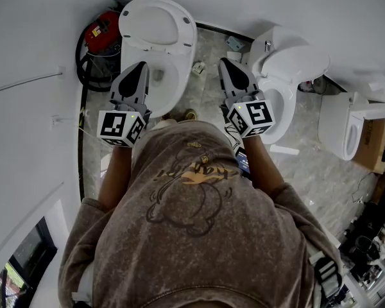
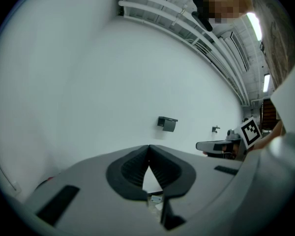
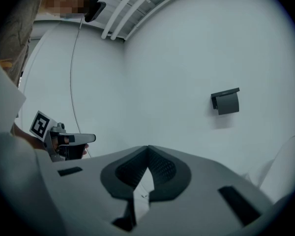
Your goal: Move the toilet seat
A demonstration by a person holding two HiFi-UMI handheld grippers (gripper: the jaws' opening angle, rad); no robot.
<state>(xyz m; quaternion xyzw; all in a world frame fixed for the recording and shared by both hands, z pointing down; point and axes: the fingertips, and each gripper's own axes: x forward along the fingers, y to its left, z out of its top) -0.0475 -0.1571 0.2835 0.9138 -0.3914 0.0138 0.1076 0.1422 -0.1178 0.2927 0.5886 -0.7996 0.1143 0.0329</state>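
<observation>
both grippers have their fingers pressed together on nothing. the left gripper [image 1: 140,68] hangs over the bowl of the left toilet [image 1: 171,82], and the right gripper [image 1: 227,64] hangs over the tiled floor [image 1: 204,98] between that toilet and a second toilet [image 1: 273,104]. the toilet seat [image 1: 157,24] appears to stand raised against the wall behind the left bowl, though from this steep angle seat and lid can't be told apart for sure. the main risk is a slip. closed fingers can only nudge or hook a glossy seat, so it could skid off them and slam down onto the rim. lid and seat might also come down together if the fingers catch the wrong edge. with two similar toilets side by side, the right gripper could drift to the wrong one or knock its raised lid. a red canister [image 1: 102,31] and a coil of black hose [image 1: 86,69] crowd the gap beside the left wall, blocking a reach from that side. small clutter [image 1: 198,67] lies on the floor between the bowls, near the person's feet. a third toilet [image 1: 340,127] stands well apart at the right. a dark holder [image 2: 167,123] hangs on the wall ahead, clear of the work.
</observation>
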